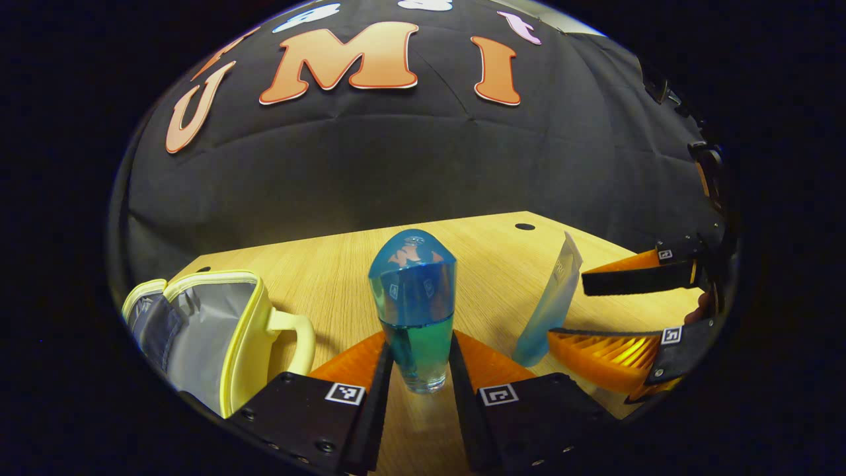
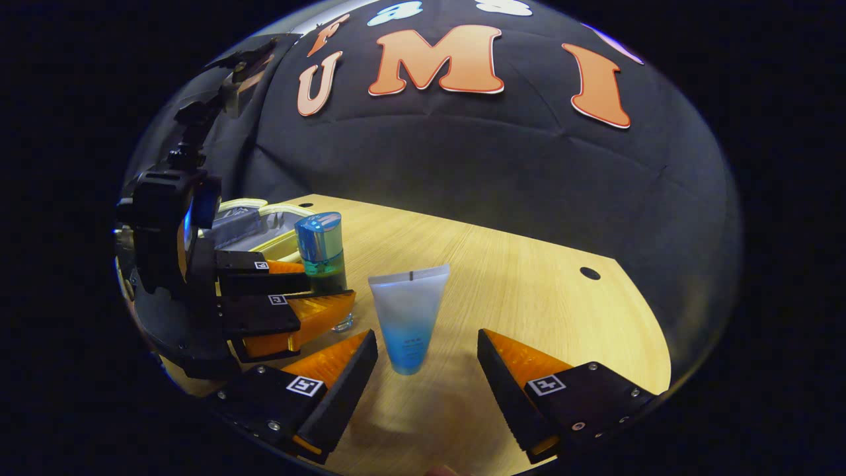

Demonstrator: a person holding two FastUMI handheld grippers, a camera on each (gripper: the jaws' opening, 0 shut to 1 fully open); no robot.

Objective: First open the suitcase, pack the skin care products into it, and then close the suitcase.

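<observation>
The left tool (image 1: 418,370) grips the upright bottle (image 1: 414,311); the open suitcase (image 1: 211,330) lies to its left. The right tool (image 2: 426,360) stands open around the tube (image 2: 408,317).

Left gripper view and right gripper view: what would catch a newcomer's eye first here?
The blue bottle stands upright on the wooden table, between the fingers of the left tongs, which close on its lower part. Right of it, the white-and-blue tube stands on its cap between the wide-open right tongs. The yellow case lies open at the left.
</observation>
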